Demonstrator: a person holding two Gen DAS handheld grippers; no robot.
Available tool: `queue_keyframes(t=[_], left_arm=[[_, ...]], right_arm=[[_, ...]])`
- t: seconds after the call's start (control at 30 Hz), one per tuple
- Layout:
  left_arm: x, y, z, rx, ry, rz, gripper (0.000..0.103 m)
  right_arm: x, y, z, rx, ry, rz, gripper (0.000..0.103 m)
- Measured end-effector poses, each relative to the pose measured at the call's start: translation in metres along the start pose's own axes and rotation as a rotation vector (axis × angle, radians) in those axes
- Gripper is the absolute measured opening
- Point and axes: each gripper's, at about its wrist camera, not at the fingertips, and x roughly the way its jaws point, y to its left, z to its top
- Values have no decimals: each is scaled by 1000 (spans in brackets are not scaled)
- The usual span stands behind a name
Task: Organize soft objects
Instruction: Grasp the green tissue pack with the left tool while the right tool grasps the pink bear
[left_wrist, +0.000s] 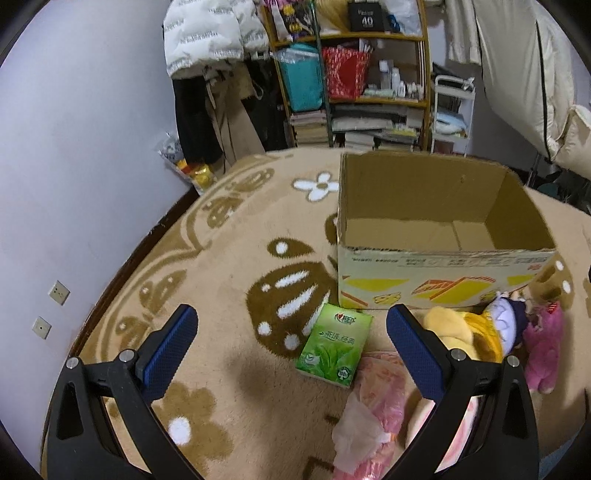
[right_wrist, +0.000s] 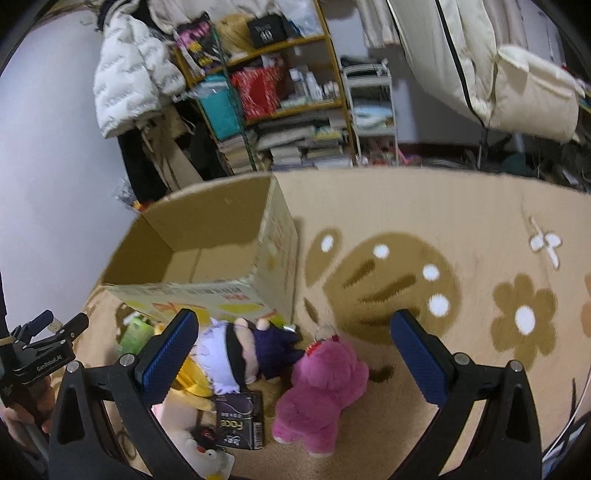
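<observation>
We hold both grippers low over the rug (left_wrist: 229, 295), jaws spread wide, nothing between the pads.

Left gripper (left_wrist: 291, 347): a green tissue pack (left_wrist: 334, 345) lies just ahead between the fingers, with Chinese print we can't read at this size. Ahead and to the right stands the open cardboard box (left_wrist: 436, 258), yellow graphics on its near wall. A pink plastic bag (left_wrist: 373, 406) lies just below the pack, near the right finger. Behind that finger are a yellow soft toy (left_wrist: 458, 328) and a doll (left_wrist: 506, 317), touching the box's near wall.

Right gripper (right_wrist: 293, 352): the pink plush bear (right_wrist: 325, 387) lies between the fingers, close in, on the rug. The doll (right_wrist: 240, 350) is just left of it, partly hidden by the left finger. A dark packet (right_wrist: 240, 421) reading "Face" lies touching the bear's left side. A white plush (right_wrist: 207, 454) lies at the bottom edge, possibly a duck; blurred. The box (right_wrist: 207, 254) is ahead-left.

Far side: a crowded shelf (left_wrist: 369, 99), a white puffer jacket (left_wrist: 207, 37), and a black item marked "40".
</observation>
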Motion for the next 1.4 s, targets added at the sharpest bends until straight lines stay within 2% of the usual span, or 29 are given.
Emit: queue_keyframes(t=[0.4,0.57,0.7,0.8,0.9,1.13,1.27,1.4], left_arm=[[70,-12,-6,19,167,-25,101],[88,-15,-13,21,230,-37,101],[100,-16,-16,15,260,-60,101],[107,-16,-16,8,268,-72,101],[115,-19,-17,9,284,-87,91],[117,-22,-22,-11,322,-151,56],[112,-17,-23,-32,309,-138,55],[98,-10,-20,-63,275,-131,55]], right_arm=[[58,-23,-15,80,234,-23,100],[78,-24,-22,68,307,-31,91],[87,-28,-25,66,333,-44,86],[90,-35,-27,92,341,-48,78],[93,-43,-27,122,344,-44,71],[103,-52,-31,139,361,-58,63],[107,-42,-30,124,346,-59,58],[92,-33,-24,109,307,-45,57]])
